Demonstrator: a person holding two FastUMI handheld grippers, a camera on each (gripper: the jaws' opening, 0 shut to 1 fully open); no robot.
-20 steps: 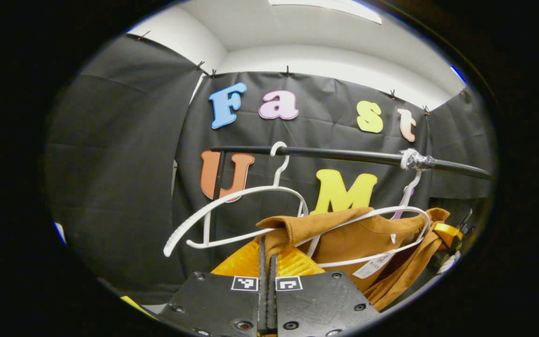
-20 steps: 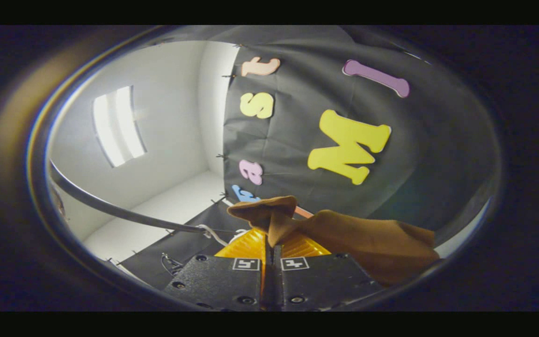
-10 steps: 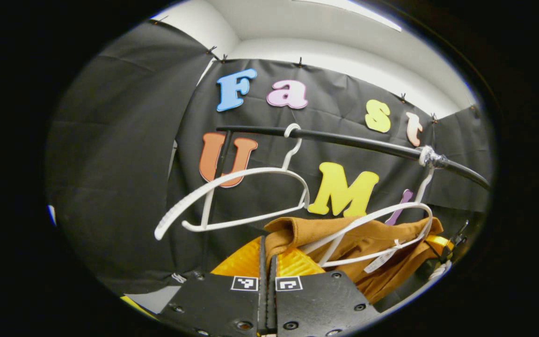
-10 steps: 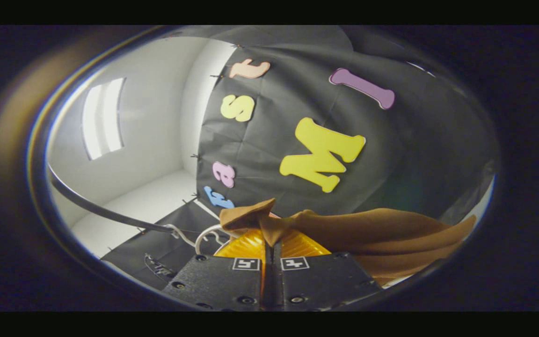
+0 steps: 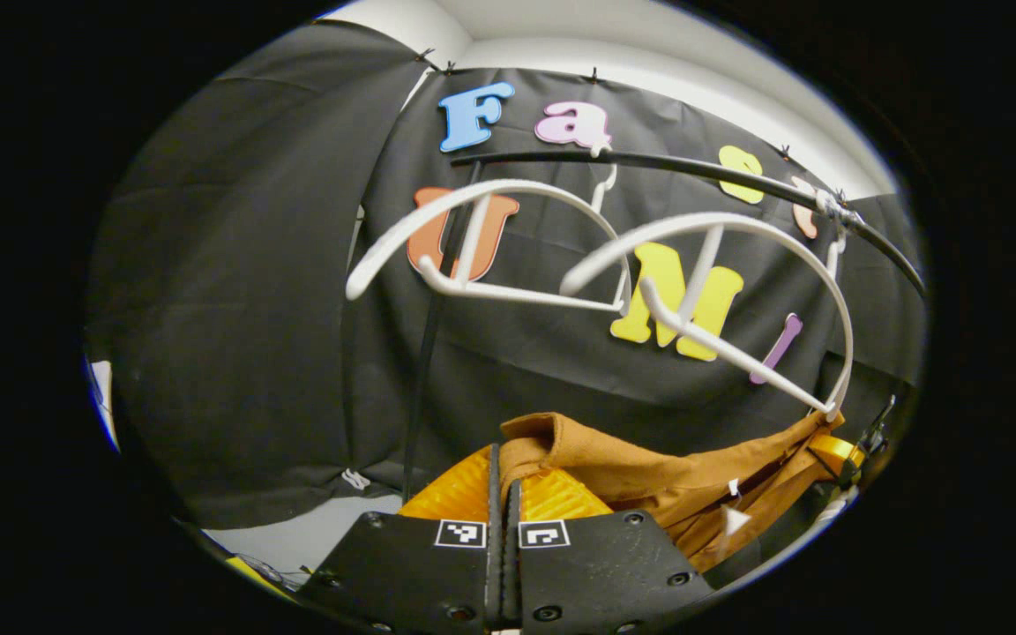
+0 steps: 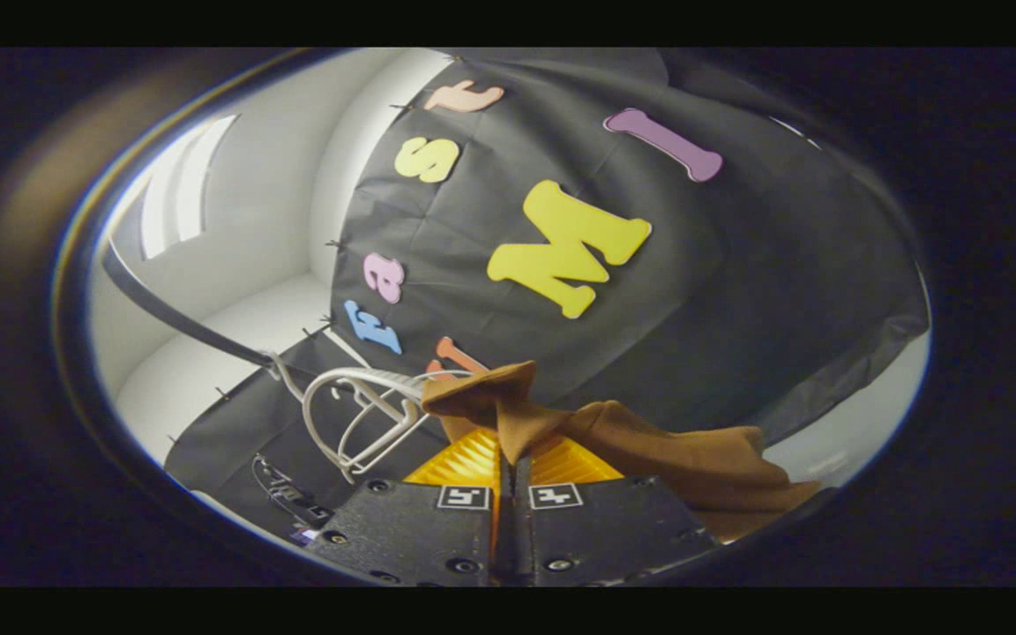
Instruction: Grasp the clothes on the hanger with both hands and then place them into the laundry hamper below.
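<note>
Garment (image 5: 649,472) hangs clear below hangers (image 5: 720,291), both hand-held grippers clamped.

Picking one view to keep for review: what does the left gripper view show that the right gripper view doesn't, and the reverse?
Left gripper view alone: the far end of the brown garment held by the right gripper. Right gripper view alone: a ceiling light and the garment's loose end drooping. Shared: two bare white hangers on the black rail, each gripper's fingers pinching the garment.
</note>
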